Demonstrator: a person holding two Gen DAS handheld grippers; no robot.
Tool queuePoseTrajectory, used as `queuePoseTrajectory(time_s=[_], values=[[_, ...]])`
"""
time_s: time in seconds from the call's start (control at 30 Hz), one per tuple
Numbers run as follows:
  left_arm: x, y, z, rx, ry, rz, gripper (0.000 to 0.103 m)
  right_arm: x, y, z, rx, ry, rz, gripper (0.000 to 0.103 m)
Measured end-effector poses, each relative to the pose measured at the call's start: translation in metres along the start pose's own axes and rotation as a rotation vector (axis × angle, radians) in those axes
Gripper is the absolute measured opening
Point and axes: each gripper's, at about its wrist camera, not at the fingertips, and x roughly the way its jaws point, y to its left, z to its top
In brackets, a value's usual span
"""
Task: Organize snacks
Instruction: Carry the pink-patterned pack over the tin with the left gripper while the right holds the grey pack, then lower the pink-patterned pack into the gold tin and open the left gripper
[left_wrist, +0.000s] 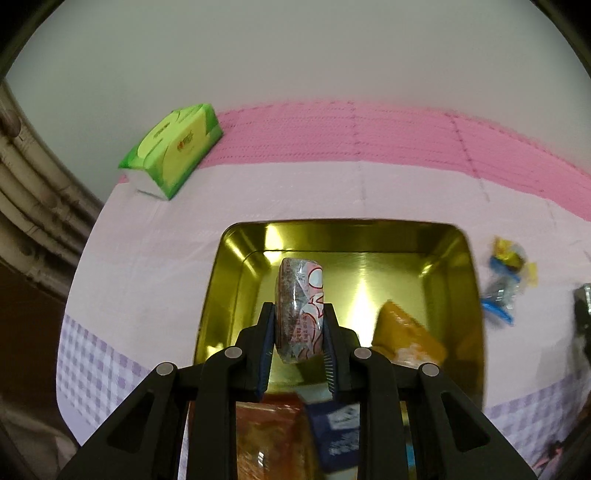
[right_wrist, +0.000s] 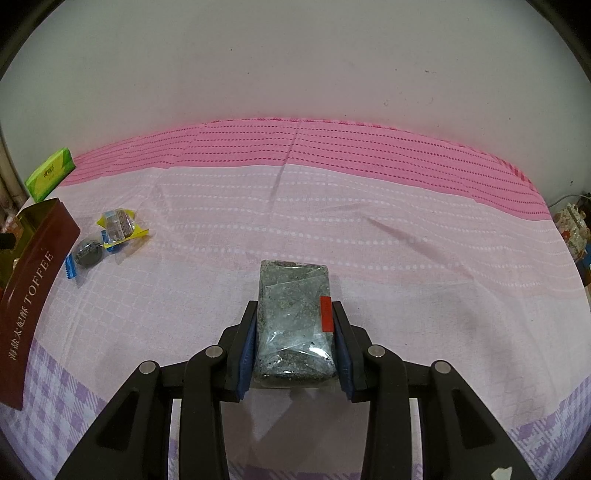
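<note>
Currently loading: left gripper (left_wrist: 298, 334) clamped on wrapped cake (left_wrist: 300, 295) above gold tin (left_wrist: 236, 273); release next. Right gripper (right_wrist: 294, 339) clamped on grey bar (right_wrist: 294, 317), beside tin.

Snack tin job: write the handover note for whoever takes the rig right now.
Left tongs: shut on a red-and-white wrapped snack bar, held over the open gold tin.
Right tongs: shut on a grey speckled bar in clear wrap, over the tablecloth, away from the tin.
Done: an orange packet already lies in the tin; other packets show blurred below the left tongs.
Left: drop both held bars in, then collect the yellow-wrapped snack and the dark round blue-wrapped one beside the tin's TOFFEE side.
The green tissue pack is not a snack.
</note>
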Motion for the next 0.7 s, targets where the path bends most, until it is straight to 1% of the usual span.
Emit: queuePoseTrajectory(time_s=[0.1, 0.53, 0.7], values=[[0.010, 0.006, 0.000, -0.004, 0.024, 0.003, 0.025, 0.000, 0.001, 0.000, 0.000, 0.000, 0.001, 0.034], [0.030, 0.012, -0.008, 0.018, 0.079, 0.026, 0.025, 0.000, 0.001, 0.000, -0.002, 0.000, -0.001, 0.034], [0.030, 0.013, -0.009, 0.029, 0.083, 0.031, 0.025, 0.000, 0.001, -0.001, -0.003, 0.000, -0.002, 0.034]])
